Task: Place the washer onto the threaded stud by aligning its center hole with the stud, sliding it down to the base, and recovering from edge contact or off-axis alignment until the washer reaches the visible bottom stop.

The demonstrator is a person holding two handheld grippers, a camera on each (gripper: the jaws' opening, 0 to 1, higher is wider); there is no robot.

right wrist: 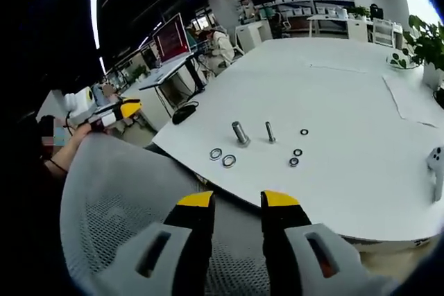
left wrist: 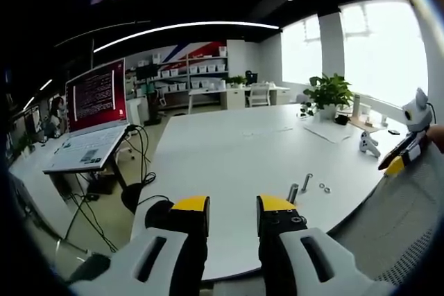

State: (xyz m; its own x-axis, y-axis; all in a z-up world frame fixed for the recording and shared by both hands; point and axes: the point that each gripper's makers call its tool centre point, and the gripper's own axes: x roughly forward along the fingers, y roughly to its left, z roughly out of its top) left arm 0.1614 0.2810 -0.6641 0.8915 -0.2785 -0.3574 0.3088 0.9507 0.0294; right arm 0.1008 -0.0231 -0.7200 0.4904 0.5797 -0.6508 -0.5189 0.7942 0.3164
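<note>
Red-screened laptop text is unreadable in the left gripper view; the yellow-tipped left gripper hangs open before the smooth white table.

Right gripper view: the right gripper gapes empty above grey mesh chair-back; flat metal ring washers lie beside two upright threaded steel studs.

Near the thick stud, five washers are too small to tell sizes apart. Left gripper view: washers beside studs only tiny specks; other gripper cut by edge.
</note>
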